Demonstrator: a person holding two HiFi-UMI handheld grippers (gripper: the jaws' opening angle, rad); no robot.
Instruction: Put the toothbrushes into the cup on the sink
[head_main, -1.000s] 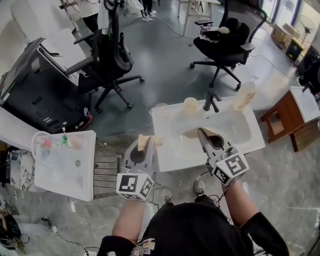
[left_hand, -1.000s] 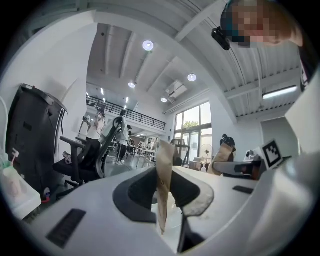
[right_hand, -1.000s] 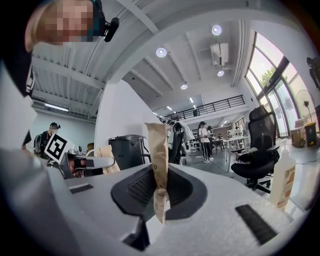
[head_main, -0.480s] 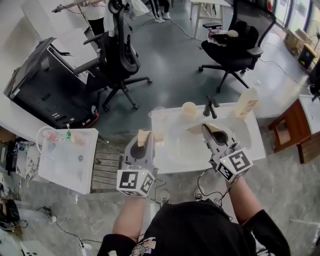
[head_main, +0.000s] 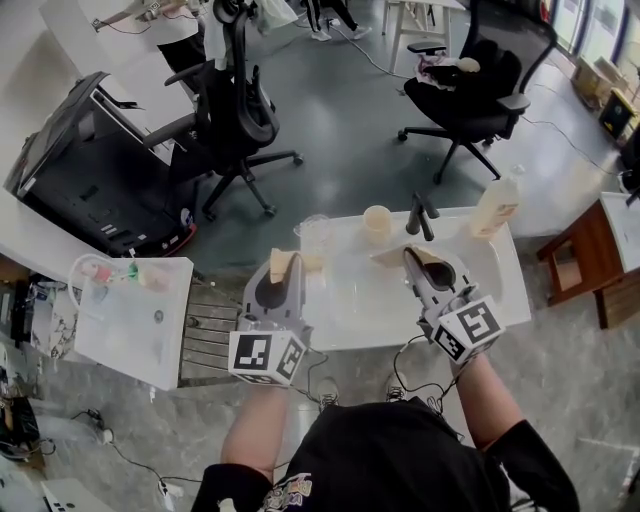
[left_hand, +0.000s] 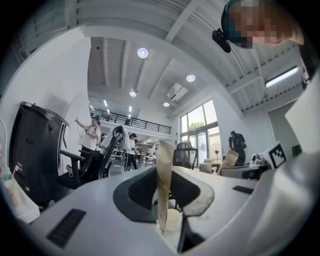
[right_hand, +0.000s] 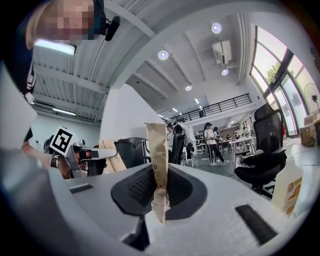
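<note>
The left gripper (head_main: 283, 272) has its fingers clamped on a paper-wrapped toothbrush (left_hand: 163, 175) that stands up across them. The right gripper (head_main: 414, 262) pinches a second wrapped toothbrush (right_hand: 157, 160) the same way. The cup (head_main: 378, 220) stands at the far edge of the sink (head_main: 505, 282), just left of the faucet (head_main: 420, 215). It lies ahead of both grippers and looks nearer to the right one.

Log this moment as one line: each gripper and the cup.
left gripper: jaws shut on left toothbrush | right gripper: jaws shut on right toothbrush | cup: upright on sink, beside faucet
</note>
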